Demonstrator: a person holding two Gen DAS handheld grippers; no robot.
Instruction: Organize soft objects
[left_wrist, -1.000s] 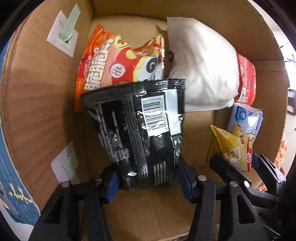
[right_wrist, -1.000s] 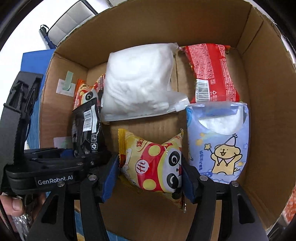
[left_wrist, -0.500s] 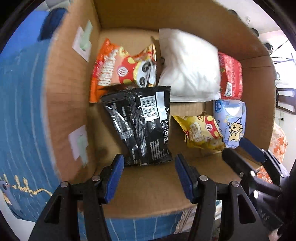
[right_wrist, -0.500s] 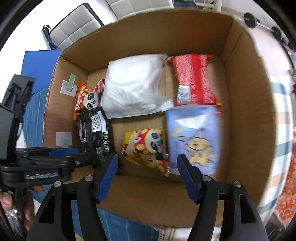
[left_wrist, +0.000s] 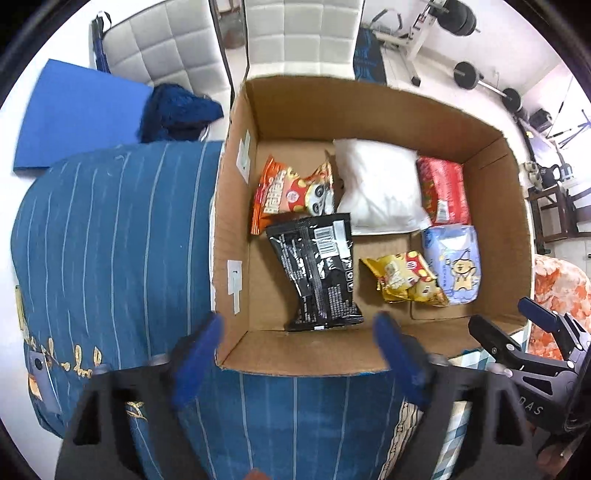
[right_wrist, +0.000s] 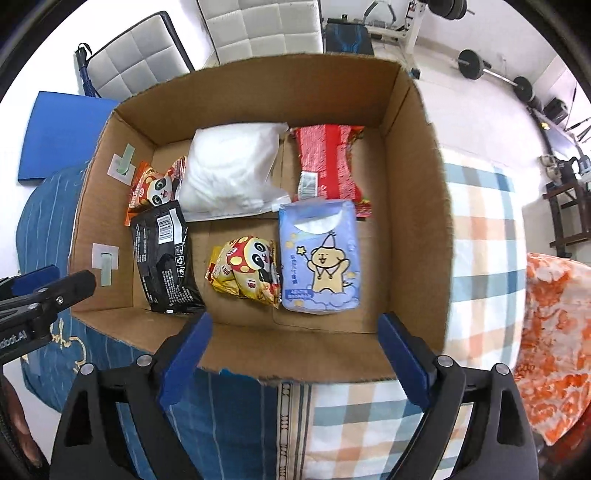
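An open cardboard box (left_wrist: 517, 206) (right_wrist: 417, 184) holds several soft packs. A black snack bag (left_wrist: 319, 269) (right_wrist: 164, 254) lies at the front left. An orange panda snack bag (left_wrist: 291, 192) (right_wrist: 155, 186) lies behind it. A white pillow pack (left_wrist: 380, 184) (right_wrist: 232, 170), a red pack (left_wrist: 443, 190) (right_wrist: 328, 166), a yellow panda bag (left_wrist: 406, 278) (right_wrist: 245, 271) and a blue tissue pack (left_wrist: 456, 266) (right_wrist: 319, 254) fill the rest. My left gripper (left_wrist: 299, 354) is open and empty above the box's near rim. My right gripper (right_wrist: 295, 354) is open and empty above the near rim too.
The box sits on a bed with a blue striped cover (left_wrist: 110, 240) and a plaid cover (right_wrist: 487, 258). An orange floral cloth (right_wrist: 554, 332) lies at the right. White chairs (left_wrist: 295, 33), a blue mat (left_wrist: 74, 110) and barbells (right_wrist: 495, 74) stand beyond.
Both grippers let go of their bags, the black one and the yellow one, and pulled back up out of the box. The bags now lie on the box floor.
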